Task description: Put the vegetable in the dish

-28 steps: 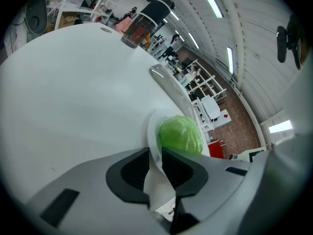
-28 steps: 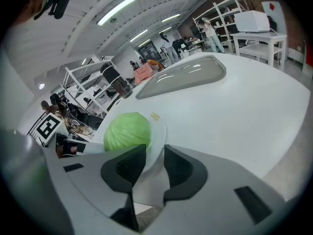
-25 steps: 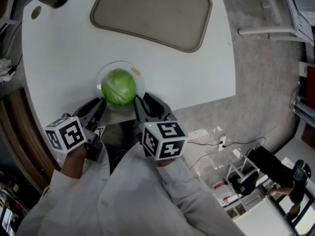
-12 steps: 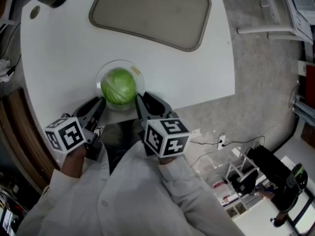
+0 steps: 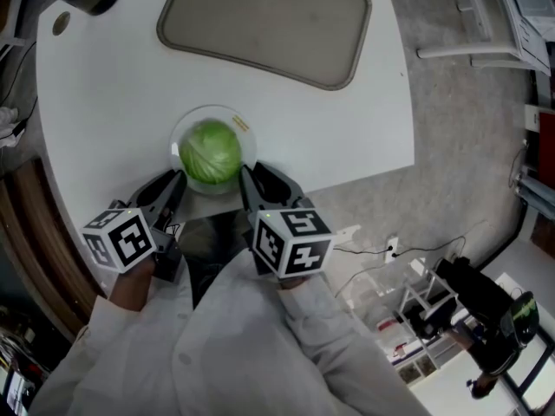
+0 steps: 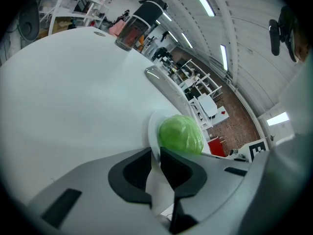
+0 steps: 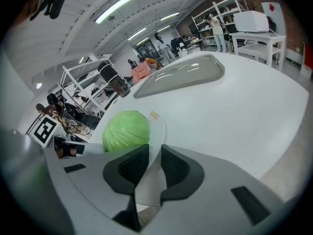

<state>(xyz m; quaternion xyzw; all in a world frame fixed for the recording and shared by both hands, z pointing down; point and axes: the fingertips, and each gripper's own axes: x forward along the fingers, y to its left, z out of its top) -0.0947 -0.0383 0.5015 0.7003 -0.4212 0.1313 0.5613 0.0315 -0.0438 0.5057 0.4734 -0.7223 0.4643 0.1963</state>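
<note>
Pinching the rim of the dish (image 5: 248, 146), left claw (image 5: 179, 179) and right claw (image 5: 244, 174) (jaws just closing) flank the cabbage (image 5: 209, 152) inside.

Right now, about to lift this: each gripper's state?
Left gripper: closed on the clear round dish's rim.
Right gripper: has just been closing, now gripping the same dish's rim.

grip: right gripper (image 7: 152, 152) fingers just been closing, pinching rim of clear round plastic dish (image 7: 159, 130)
dish: holds round green cabbage (image 7: 125, 130), on white counter (image 7: 234, 111)
</note>
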